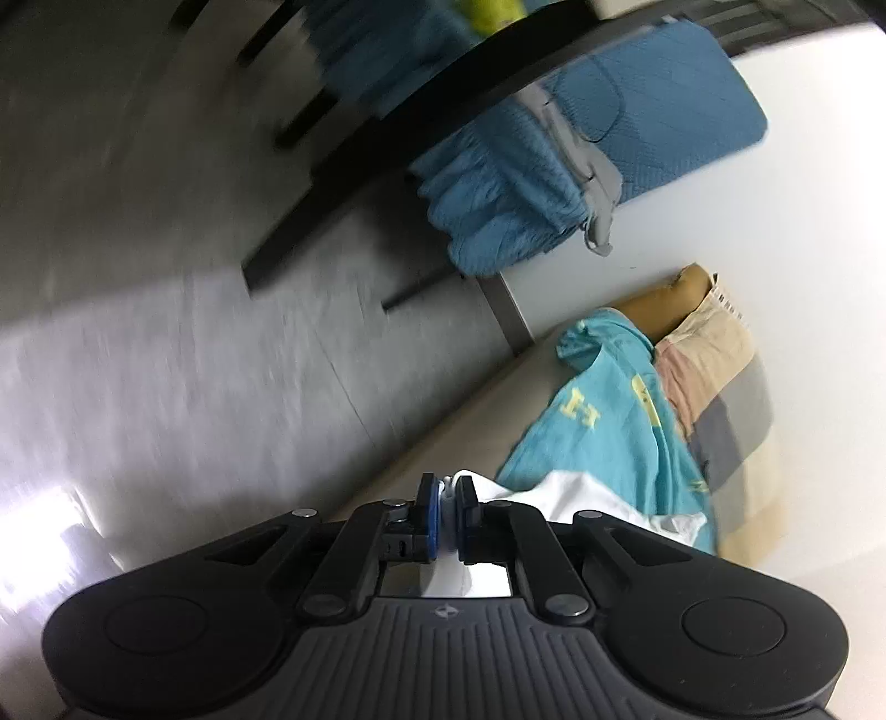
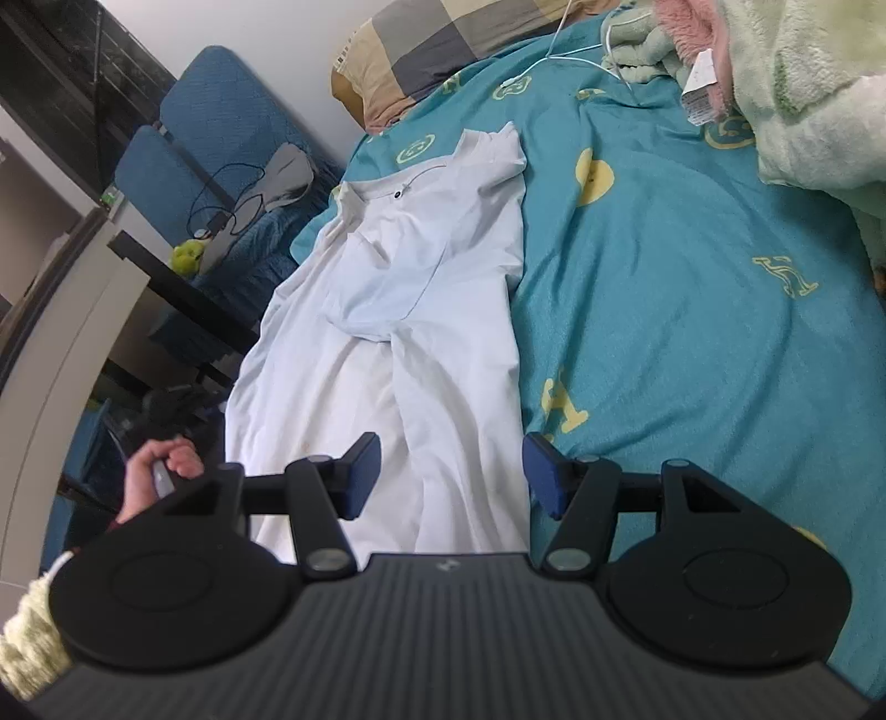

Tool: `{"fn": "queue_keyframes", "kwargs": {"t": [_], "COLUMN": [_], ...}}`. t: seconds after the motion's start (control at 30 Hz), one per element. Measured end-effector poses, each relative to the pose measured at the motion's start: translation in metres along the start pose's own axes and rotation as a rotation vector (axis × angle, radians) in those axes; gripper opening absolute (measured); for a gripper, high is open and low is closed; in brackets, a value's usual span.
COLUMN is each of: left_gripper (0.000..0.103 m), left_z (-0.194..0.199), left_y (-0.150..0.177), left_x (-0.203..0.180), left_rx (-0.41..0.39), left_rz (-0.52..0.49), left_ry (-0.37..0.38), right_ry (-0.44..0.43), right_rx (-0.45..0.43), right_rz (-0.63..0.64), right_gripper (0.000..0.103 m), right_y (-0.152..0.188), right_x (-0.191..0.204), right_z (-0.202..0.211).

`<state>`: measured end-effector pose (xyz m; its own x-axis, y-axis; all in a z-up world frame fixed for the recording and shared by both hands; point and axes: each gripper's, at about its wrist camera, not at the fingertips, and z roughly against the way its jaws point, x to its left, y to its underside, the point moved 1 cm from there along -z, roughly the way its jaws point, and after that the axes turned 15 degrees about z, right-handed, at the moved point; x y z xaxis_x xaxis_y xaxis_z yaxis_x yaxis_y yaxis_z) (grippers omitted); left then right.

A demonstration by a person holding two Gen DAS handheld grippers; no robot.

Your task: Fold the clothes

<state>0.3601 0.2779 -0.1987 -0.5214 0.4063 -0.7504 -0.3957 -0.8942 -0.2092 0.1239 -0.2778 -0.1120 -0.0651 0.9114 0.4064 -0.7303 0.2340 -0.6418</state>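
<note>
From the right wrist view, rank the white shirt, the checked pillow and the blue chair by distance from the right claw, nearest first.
1. White shirt: directly under and ahead of the open right claw, spread on the teal bedsheet.
2. Blue chair: off the bed's left side, far left.
3. Checked pillow: at the head of the bed, top centre.
Chair and pillow are close to call.
</note>
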Motion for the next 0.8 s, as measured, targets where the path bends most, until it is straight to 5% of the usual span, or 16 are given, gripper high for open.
{"fn": "queue_keyframes", "kwargs": {"t": [0.27, 0.6, 0.8], "left_gripper": [0.006, 0.006, 0.008], "left_z": [0.046, 0.047, 0.004], "left_y": [0.001, 0.164, 0.271], "left_x": [-0.151, -0.317, -0.347], "left_rx": [-0.158, -0.043, 0.070], "left_rz": [-0.409, -0.724, -0.808], "left_ry": [-0.188, -0.258, -0.245], "right_ry": [0.015, -0.068, -0.072], "right_rx": [-0.035, -0.068, -0.099], "right_rz": [0.076, -0.073, -0.123], "right_gripper": [0.060, 0.060, 0.060], "right_y": [0.001, 0.009, 0.014], "right_x": [0.007, -0.032, -0.051], "right_z": [0.022, 0.040, 0.047]}}
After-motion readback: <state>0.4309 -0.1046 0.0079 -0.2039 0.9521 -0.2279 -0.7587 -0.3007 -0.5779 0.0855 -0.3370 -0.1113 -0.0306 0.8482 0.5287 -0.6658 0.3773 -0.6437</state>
